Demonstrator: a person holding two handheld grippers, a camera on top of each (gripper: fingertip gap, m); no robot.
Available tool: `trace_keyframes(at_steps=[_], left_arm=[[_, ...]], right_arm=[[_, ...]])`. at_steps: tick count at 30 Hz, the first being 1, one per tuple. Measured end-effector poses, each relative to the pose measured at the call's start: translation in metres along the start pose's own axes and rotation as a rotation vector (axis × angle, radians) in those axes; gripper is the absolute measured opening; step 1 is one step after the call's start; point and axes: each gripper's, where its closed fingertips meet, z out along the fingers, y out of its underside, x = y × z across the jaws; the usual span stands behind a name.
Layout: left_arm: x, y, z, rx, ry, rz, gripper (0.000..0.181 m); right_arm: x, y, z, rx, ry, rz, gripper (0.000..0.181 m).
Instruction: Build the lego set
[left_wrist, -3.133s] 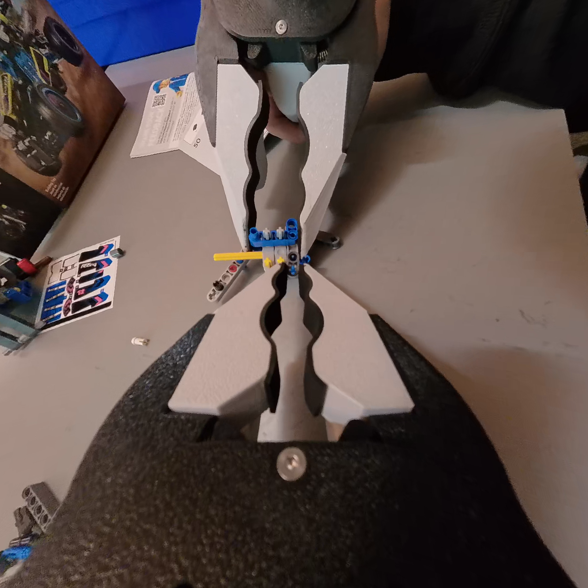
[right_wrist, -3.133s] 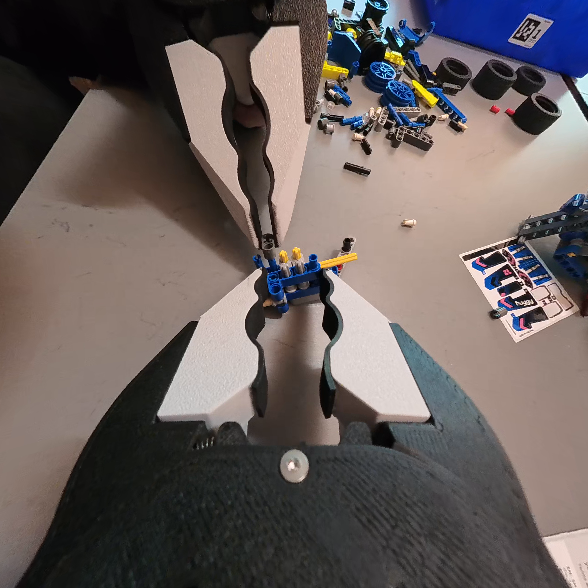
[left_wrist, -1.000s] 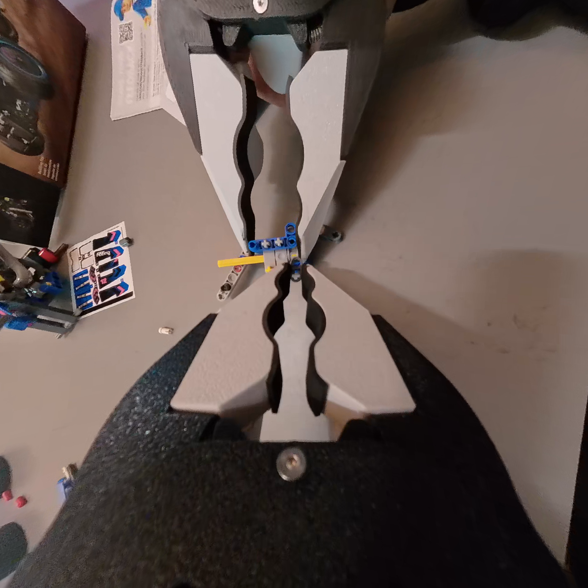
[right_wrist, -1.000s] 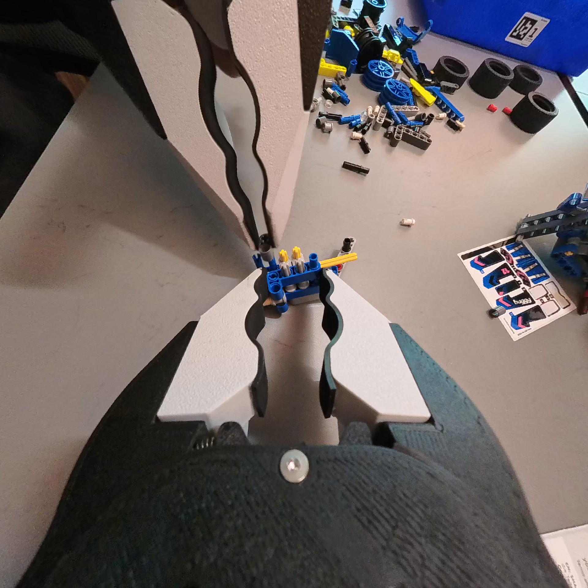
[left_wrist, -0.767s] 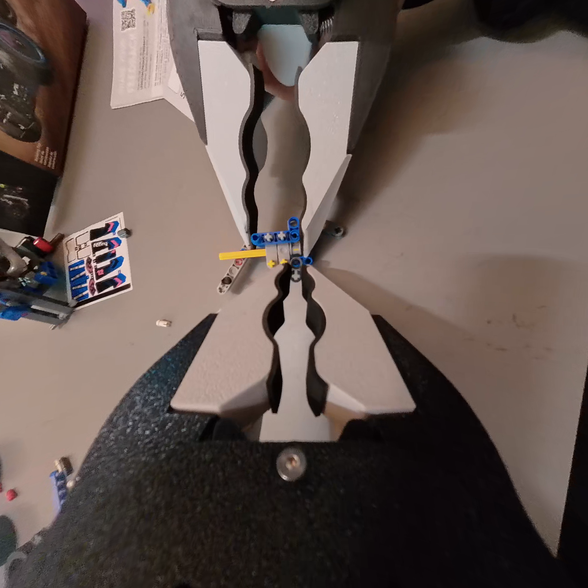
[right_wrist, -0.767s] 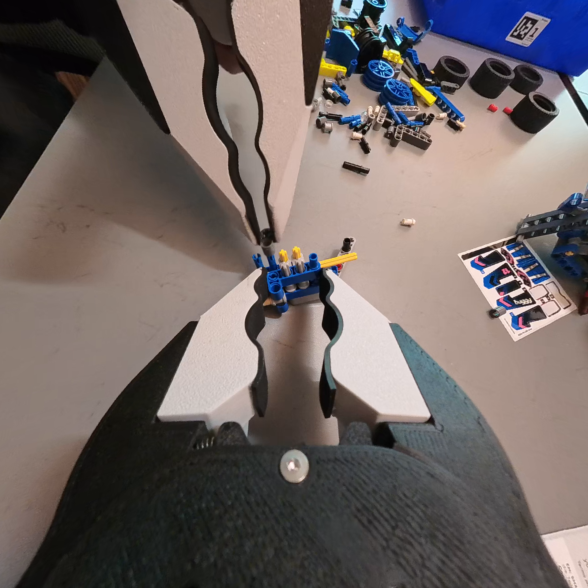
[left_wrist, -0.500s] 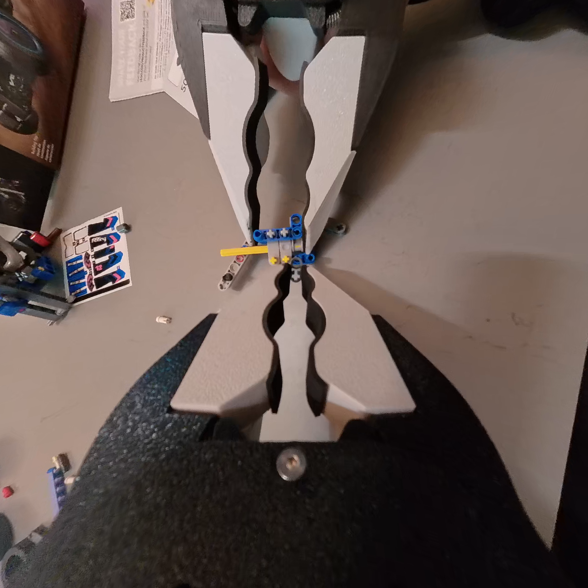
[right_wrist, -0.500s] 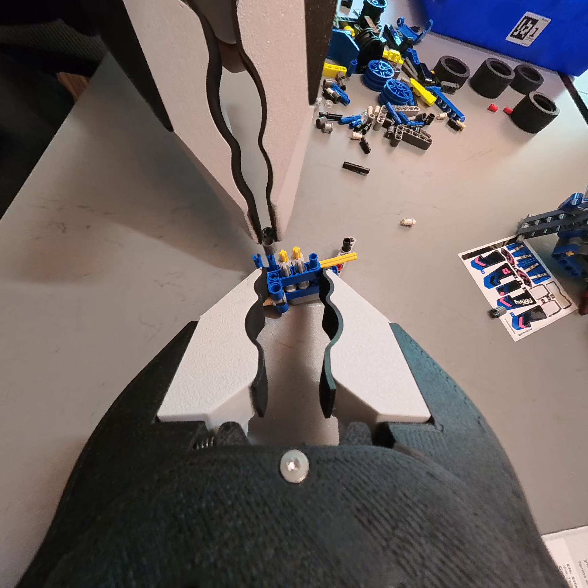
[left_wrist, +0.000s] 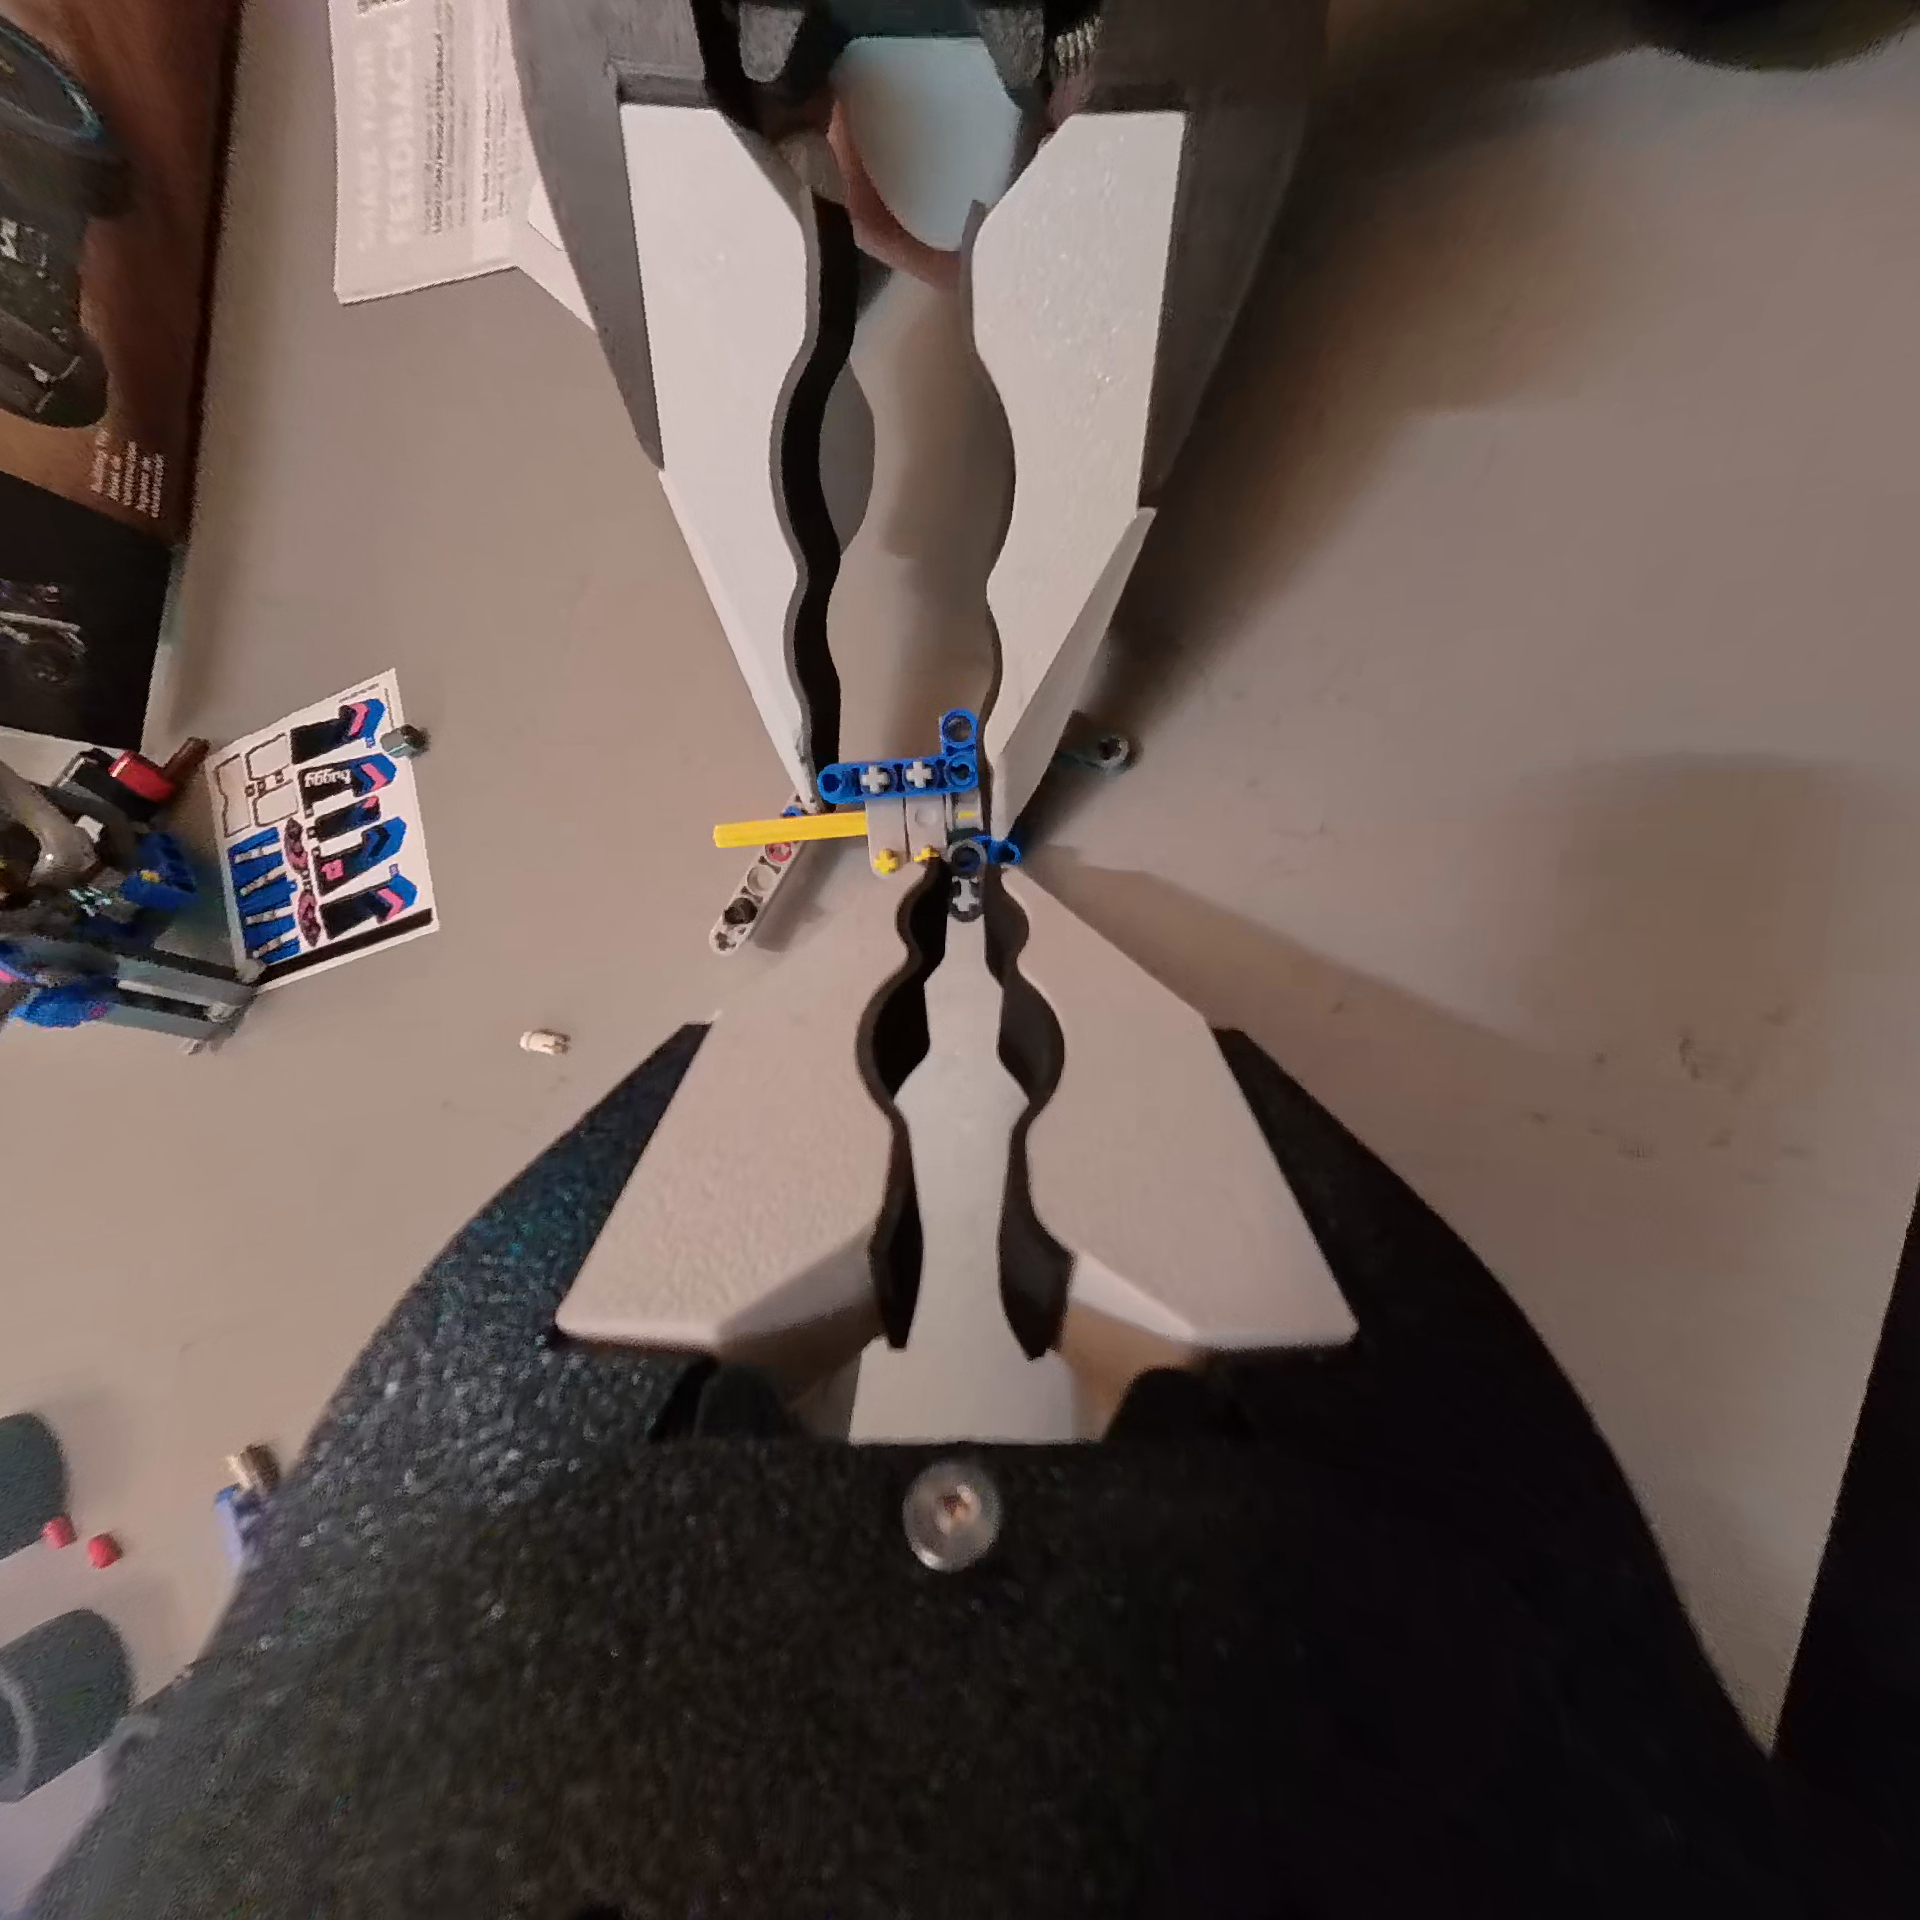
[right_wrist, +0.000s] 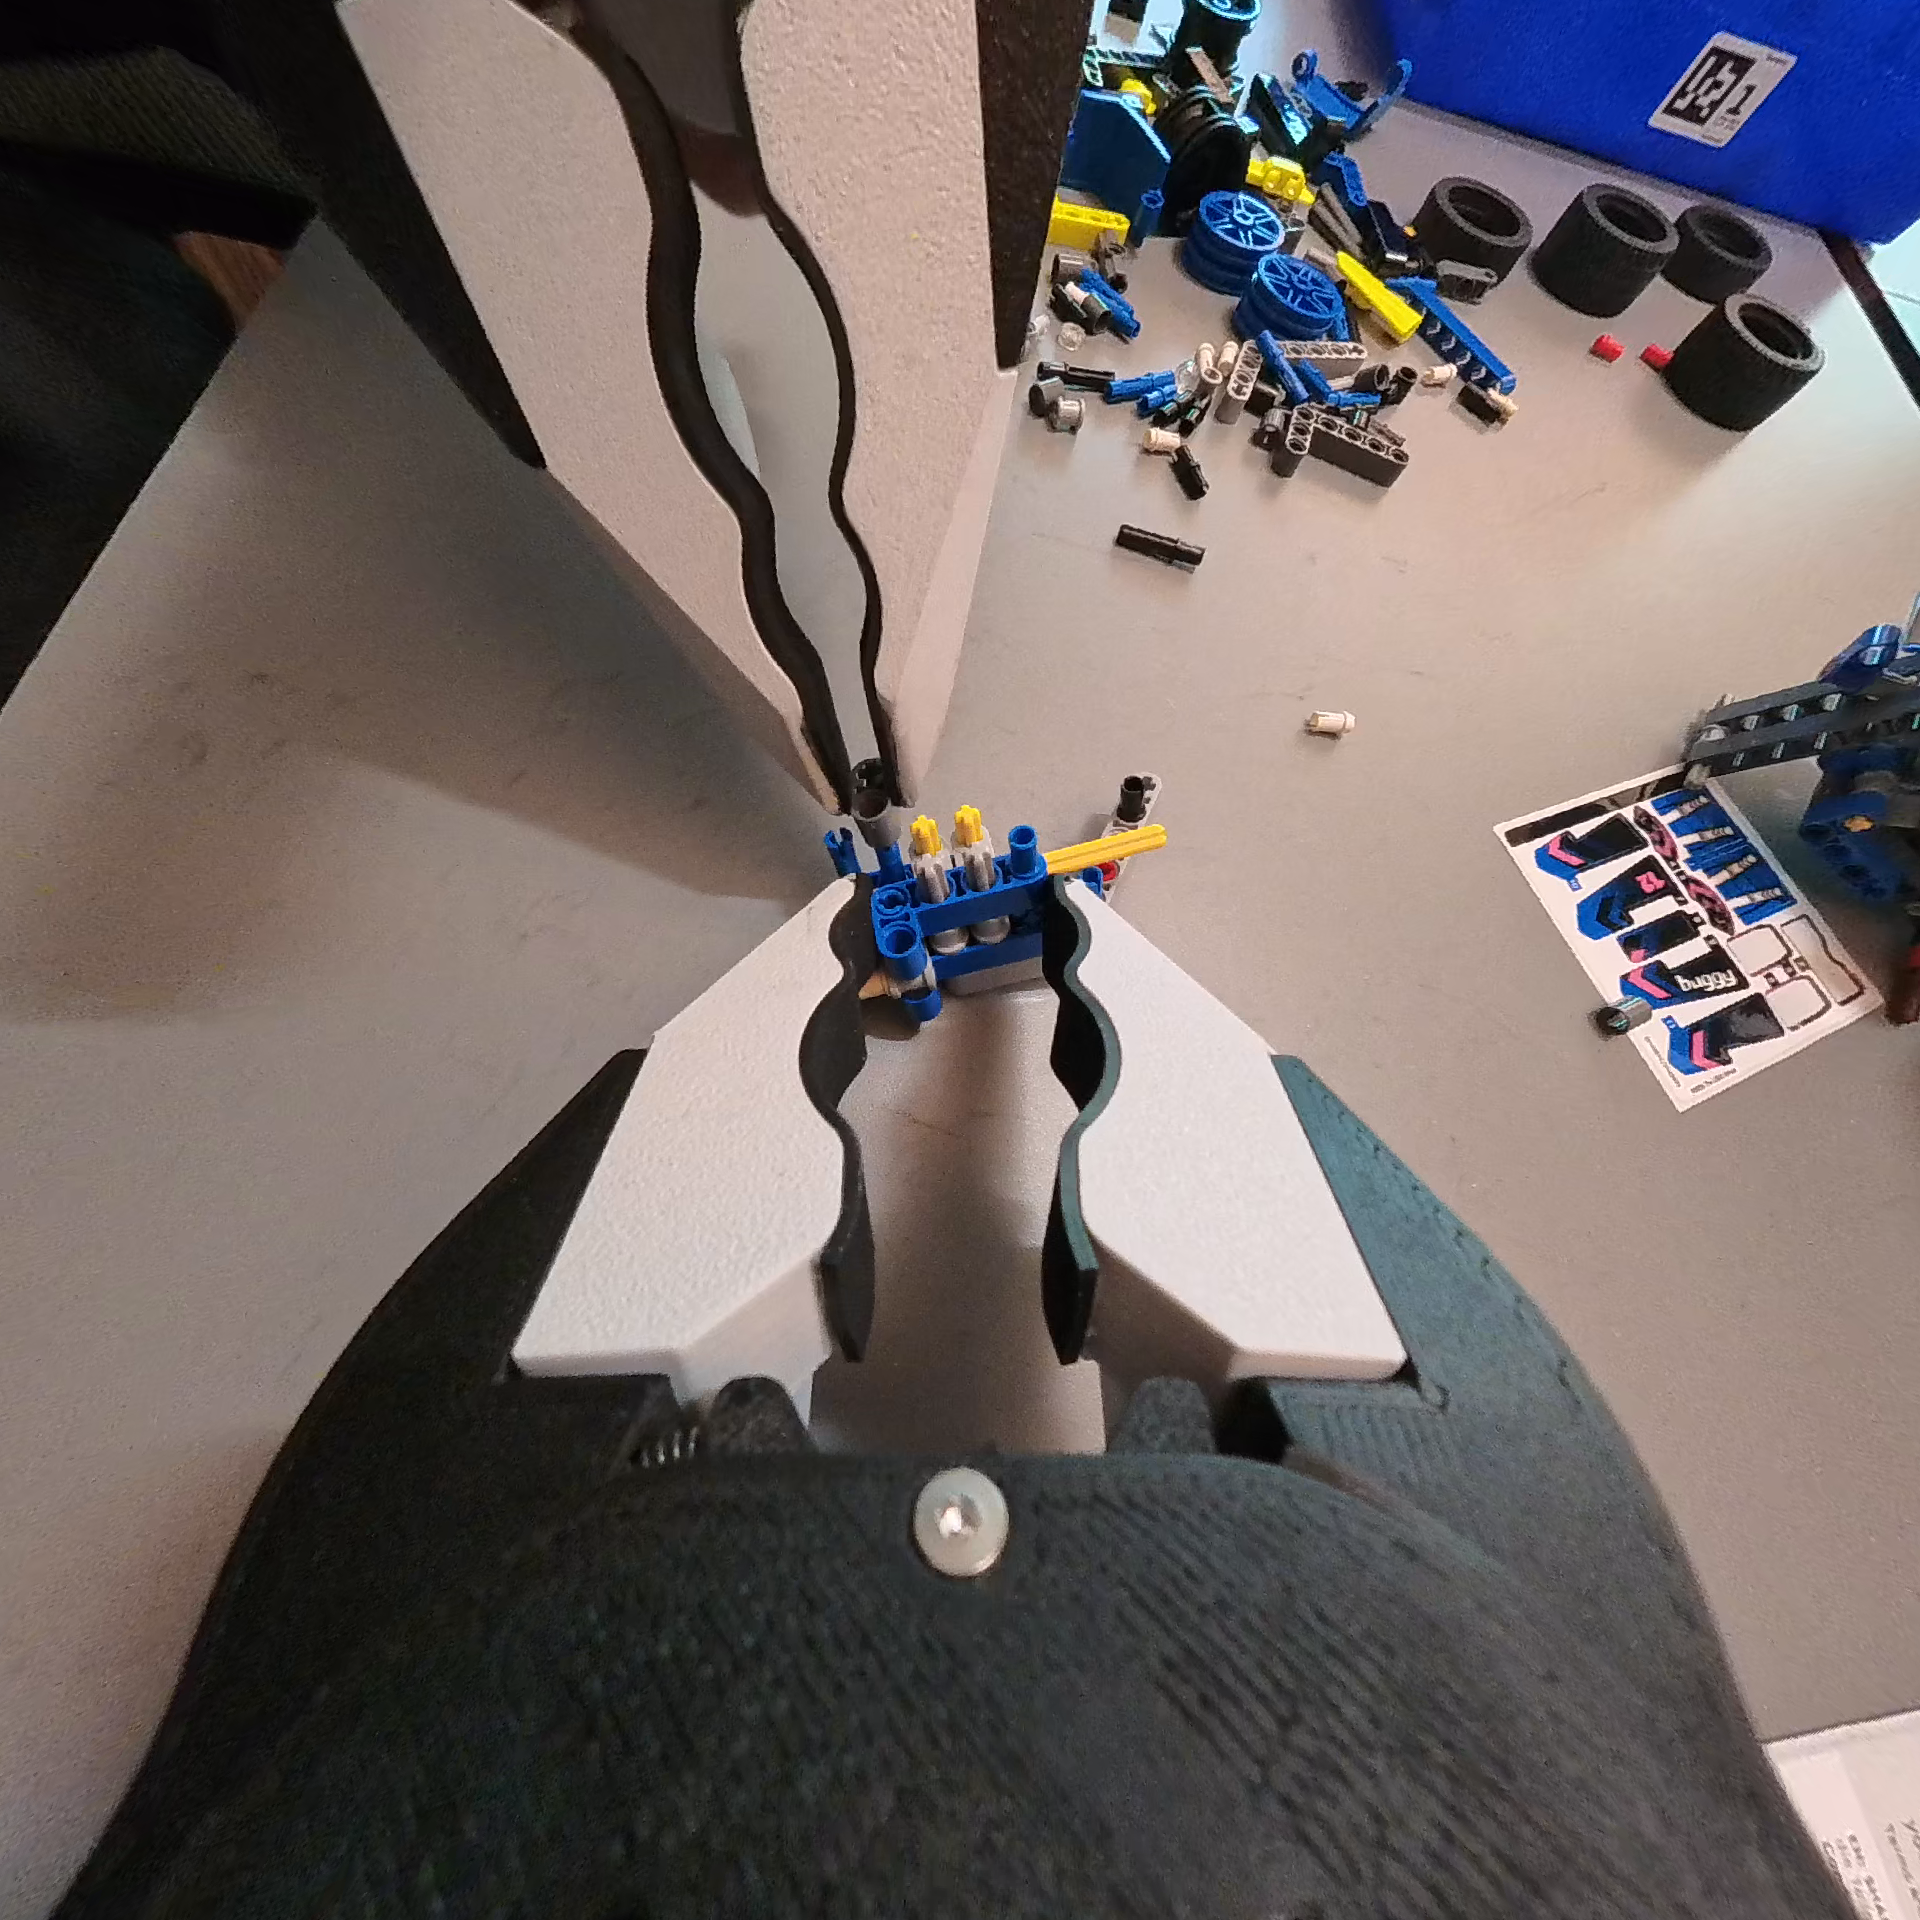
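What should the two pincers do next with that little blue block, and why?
Probably ease the left gripper straight down, pressing its small dark pin into the blue assembly. The right gripper is clamped on the assembly, and the pin sits just above its corner, seemingly not fully seated.

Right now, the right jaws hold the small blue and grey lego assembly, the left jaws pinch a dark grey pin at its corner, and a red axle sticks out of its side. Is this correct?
Not quite: the axle sticking out is yellow, not red, as the right wrist view shows. The rest stands: the right gripper holds the small blue and grey lego assembly, and the left gripper pinches the dark grey pin at its corner.
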Motion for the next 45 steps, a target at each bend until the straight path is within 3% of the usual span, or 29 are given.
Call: trace_keyframes(at_steps=[9,12,15,20,25,27,30,32,38,45], left_arm=[[-0.001,0.001,0.001,-0.144,0.014,0.078,0.004],[0.000,0.002,0.003,-0.141,0.045,-0.008,0.003],[0.000,0.003,0.005,-0.100,0.081,-0.087,0.003],[0.001,0.002,0.005,-0.078,0.041,-0.069,0.004],[0.001,0.003,0.003,0.033,-0.059,-0.020,0.004],[-0.001,0.007,0.000,0.058,-0.083,-0.064,0.015],[0.001,-0.001,-0.010,0.212,-0.057,-0.132,0.013],[0.003,-0.005,-0.016,0.301,-0.076,-0.087,0.012],[0.003,-0.002,-0.014,0.282,-0.332,0.287,0.010],[0.004,0.004,0.001,0.250,-0.383,0.371,0.007]], right_arm=[[0.001,0.000,0.000,-0.002,0.008,-0.002,0.032],[0.000,0.000,0.000,0.000,0.005,-0.005,0.032],[0.001,0.000,0.000,-0.002,0.011,0.000,0.031],[0.001,0.000,0.000,-0.002,0.016,-0.005,0.031],[0.000,0.000,0.000,0.000,0.016,-0.011,0.031],[0.000,0.000,0.000,0.000,0.016,-0.011,0.031],[0.000,0.000,0.000,0.000,0.013,-0.009,0.031],[0.000,0.000,0.000,0.000,0.010,-0.004,0.031],[0.000,0.000,0.000,0.000,0.004,0.004,0.032],[0.001,0.000,0.000,-0.001,0.007,0.005,0.032]])
